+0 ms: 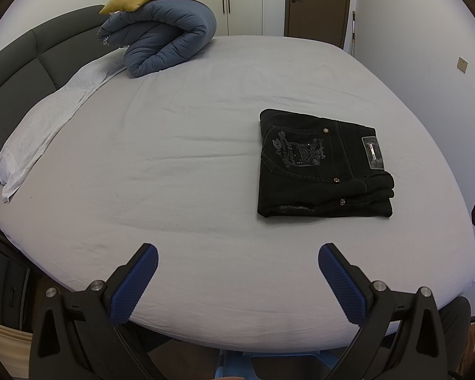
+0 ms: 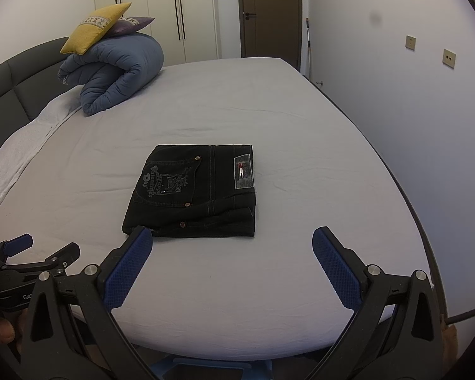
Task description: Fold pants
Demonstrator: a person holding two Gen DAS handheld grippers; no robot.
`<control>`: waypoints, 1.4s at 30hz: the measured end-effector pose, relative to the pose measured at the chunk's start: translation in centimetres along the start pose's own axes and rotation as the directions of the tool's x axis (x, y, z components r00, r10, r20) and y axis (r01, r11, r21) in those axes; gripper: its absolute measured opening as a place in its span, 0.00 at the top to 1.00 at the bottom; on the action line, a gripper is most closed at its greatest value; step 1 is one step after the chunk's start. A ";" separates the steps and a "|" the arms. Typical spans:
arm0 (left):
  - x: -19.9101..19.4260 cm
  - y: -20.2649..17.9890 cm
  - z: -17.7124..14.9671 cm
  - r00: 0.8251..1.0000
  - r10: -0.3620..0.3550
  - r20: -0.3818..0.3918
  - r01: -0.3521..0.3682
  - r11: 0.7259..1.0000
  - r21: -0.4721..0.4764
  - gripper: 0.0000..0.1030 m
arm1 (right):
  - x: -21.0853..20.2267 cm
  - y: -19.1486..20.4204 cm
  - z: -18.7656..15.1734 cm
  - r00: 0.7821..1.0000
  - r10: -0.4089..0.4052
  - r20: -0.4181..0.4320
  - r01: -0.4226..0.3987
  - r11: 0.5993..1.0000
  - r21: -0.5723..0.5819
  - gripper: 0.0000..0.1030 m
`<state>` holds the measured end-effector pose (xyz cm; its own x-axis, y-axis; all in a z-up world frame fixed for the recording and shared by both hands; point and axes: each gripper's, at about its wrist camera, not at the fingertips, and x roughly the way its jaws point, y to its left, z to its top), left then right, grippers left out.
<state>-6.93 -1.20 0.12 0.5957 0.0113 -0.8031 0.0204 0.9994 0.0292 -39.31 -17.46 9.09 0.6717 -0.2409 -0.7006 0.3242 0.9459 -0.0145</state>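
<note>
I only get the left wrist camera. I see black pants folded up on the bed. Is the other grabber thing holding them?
Observer: No. The right gripper is open, hanging near the bed's edge short of the pants, with nothing in it.
Operator: What's written on the pocket? It's too squished for me.
Observer: In the right wrist view the pocket stitching shows the word "Valentines"; I can't make out the rest.
Operator: Is my grabber in your other picture?
Observer: Yes, the left gripper shows at the left edge of that view, a blue pad at one fingertip, beside the bed.
</note>
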 end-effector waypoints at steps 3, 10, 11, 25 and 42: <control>0.0 0.0 0.0 1.000 -0.001 -0.001 0.001 1.000 0.000 0.00 | 0.1 0.1 -0.1 1.000 -0.001 0.000 0.001 1.000 0.000 0.00; 0.0 0.0 0.0 1.000 0.000 0.000 0.000 1.000 0.001 0.00 | 0.0 0.2 -0.1 1.000 0.000 0.000 0.000 1.000 0.001 0.00; 0.0 0.0 0.0 1.000 -0.001 -0.001 0.001 1.000 0.001 0.00 | 0.1 0.2 -0.1 1.000 -0.001 0.000 0.001 1.000 0.001 0.00; 0.0 0.1 -0.2 1.000 -0.002 -0.002 0.002 1.000 0.000 0.00 | 0.0 0.2 -0.1 1.000 0.000 0.000 0.000 1.000 0.001 0.00; -0.1 0.2 -0.4 1.000 -0.004 -0.002 0.004 1.000 0.002 0.00 | 0.1 0.2 -0.2 1.000 0.000 -0.002 0.000 1.000 0.001 0.00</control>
<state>-7.26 -1.00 -0.04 0.5939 0.0072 -0.8045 0.0243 0.9993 0.0268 -39.27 -17.31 8.88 0.6702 -0.2405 -0.7021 0.3247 0.9457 -0.0140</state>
